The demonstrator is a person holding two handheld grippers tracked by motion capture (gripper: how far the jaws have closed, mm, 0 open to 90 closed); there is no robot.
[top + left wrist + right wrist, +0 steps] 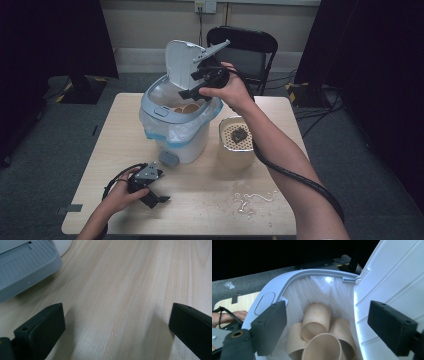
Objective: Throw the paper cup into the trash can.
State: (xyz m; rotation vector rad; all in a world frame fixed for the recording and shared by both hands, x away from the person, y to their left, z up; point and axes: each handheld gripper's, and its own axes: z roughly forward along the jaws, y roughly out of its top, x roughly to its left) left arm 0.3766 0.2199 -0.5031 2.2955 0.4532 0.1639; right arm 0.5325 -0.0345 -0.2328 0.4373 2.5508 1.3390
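Hovering over the pedal bin (150, 100) of paper cups (317, 322), your right gripper (327, 322) gapes empty; your left gripper (150, 192) rests released near the table's (210, 190) front-left corner.

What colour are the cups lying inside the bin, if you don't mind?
The cups are light brown, clearest in the right gripper view.

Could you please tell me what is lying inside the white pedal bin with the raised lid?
Inside the white plastic pedal bin, lined with a clear bag, lie several tan paper cups, tipped over one another. Whatever sits beneath them is covered.
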